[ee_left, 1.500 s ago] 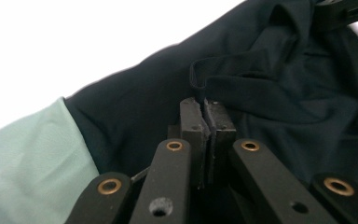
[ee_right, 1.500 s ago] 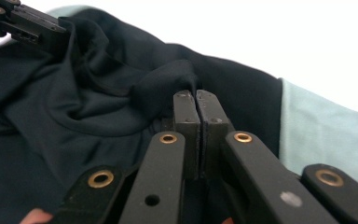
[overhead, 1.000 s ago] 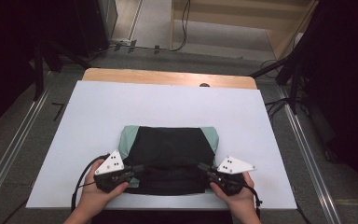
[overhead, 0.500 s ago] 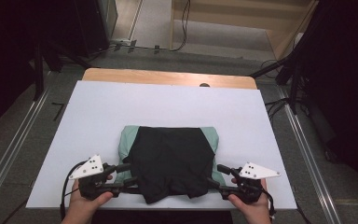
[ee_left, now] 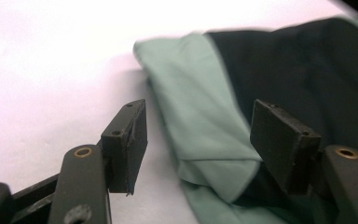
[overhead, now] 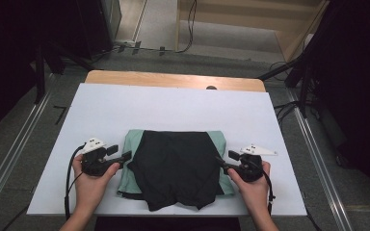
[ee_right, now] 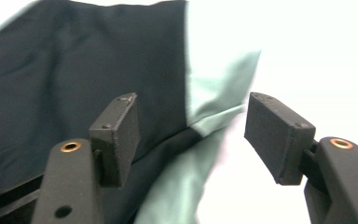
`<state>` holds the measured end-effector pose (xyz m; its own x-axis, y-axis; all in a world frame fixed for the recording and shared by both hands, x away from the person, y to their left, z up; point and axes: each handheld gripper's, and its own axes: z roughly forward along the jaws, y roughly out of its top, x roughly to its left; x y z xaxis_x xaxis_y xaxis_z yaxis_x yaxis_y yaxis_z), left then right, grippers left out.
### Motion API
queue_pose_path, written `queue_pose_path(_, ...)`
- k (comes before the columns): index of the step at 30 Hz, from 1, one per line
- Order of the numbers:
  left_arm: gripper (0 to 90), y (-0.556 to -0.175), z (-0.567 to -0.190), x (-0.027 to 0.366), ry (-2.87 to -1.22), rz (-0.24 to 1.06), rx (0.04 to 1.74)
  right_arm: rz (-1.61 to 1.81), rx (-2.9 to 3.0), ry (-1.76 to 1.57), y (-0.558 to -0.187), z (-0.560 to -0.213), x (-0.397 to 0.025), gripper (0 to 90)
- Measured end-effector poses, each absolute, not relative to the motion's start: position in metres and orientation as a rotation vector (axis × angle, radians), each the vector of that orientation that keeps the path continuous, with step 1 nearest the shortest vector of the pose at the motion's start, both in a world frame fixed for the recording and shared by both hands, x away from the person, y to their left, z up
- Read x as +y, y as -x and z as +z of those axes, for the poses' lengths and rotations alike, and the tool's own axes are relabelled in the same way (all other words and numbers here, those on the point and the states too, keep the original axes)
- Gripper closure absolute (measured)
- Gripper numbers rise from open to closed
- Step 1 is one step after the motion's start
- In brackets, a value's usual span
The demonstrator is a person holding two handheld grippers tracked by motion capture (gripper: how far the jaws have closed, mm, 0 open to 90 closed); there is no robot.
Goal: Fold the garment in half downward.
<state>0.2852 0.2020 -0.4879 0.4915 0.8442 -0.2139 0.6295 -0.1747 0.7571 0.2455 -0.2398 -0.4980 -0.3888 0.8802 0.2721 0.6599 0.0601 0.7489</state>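
Two claws, one garment: the left claw and right claw both gape wide, holding nothing, each at a side edge of the folded garment lying between them on the bench. It looks soft, light and floppy; pinching the layered green side edges should hold best.

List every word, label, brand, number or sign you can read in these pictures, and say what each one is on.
No readable text anywhere.
Folded garment: plain black and mint green, no print or label showing.
Grey plates on the left gripper and right gripper: a few dark specks, too small to read.
White table cover: blank.
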Motion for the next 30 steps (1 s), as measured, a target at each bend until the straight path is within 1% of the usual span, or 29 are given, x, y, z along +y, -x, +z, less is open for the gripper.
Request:
queue_pose_path(1,36.9,-0.286,-0.49,0.198,-1.914,0.314,1.225,1.241,2.086,-1.579,-0.25,-0.5,-0.239,39.8)
queue_pose_path(2,41.3,-0.286,-0.492,0.195,-1.932,0.313,1.221,1.234,2.096,-1.604,-0.253,-0.502,-0.238,43.9)
queue_pose_path(5,71.2,-0.287,-0.493,0.192,-1.937,0.278,1.22,1.241,2.131,-1.622,-0.258,-0.508,-0.233,64.0)
queue_pose_path(6,79.5,-0.289,-0.493,0.193,-1.937,0.25,1.215,1.233,2.142,-1.616,-0.259,-0.508,-0.232,69.7)
queue_pose_path(7,83.2,-0.291,-0.492,0.195,-1.937,0.218,1.205,1.219,2.158,-1.606,-0.26,-0.508,-0.231,75.1)
queue_pose_path(8,85.3,-0.292,-0.492,0.195,-1.933,0.219,1.195,1.203,2.173,-1.596,-0.261,-0.508,-0.229,78.3)
queue_pose_path(11,86.4,-0.293,-0.487,0.198,-1.889,0.242,1.16,1.221,2.158,-1.557,-0.264,-0.506,-0.229,81.8)
queue_pose_path(13,86.6,-0.292,-0.481,0.201,-1.854,0.285,1.131,1.251,2.117,-1.522,-0.264,-0.501,-0.231,82.1)
queue_pose_path(16,86.6,-0.293,-0.478,0.205,-1.831,0.312,1.123,1.264,2.071,-1.492,-0.265,-0.495,-0.234,82.0)
queue_pose_path(19,86.6,-0.296,-0.49,0.207,-1.865,0.294,1.15,1.236,2.085,-1.508,-0.268,-0.502,-0.234,82.0)
queue_pose_path(21,86.5,-0.299,-0.5,0.207,-1.895,0.251,1.174,1.213,2.102,-1.521,-0.27,-0.51,-0.235,81.9)
queue_pose_path(23,86.1,-0.299,-0.501,0.207,-1.893,0.246,1.178,1.215,2.111,-1.545,-0.27,-0.514,-0.236,81.1)
queue_pose_path(24,84.7,-0.299,-0.499,0.207,-1.885,0.239,1.177,1.225,2.104,-1.55,-0.269,-0.515,-0.237,79.1)
queue_pose_path(25,81.0,-0.299,-0.497,0.208,-1.863,0.235,1.178,1.234,2.099,-1.545,-0.269,-0.514,-0.238,75.2)
queue_pose_path(28,61.2,-0.3,-0.493,0.209,-1.822,0.244,1.171,1.291,2.038,-1.536,-0.266,-0.508,-0.242,55.3)
queue_pose_path(29,57.6,-0.299,-0.491,0.21,-1.81,0.236,1.162,1.3,2.023,-1.537,-0.264,-0.505,-0.244,50.3)
queue_pose_path(30,55.5,-0.298,-0.489,0.21,-1.794,0.24,1.164,1.315,2.007,-1.535,-0.262,-0.503,-0.245,47.1)
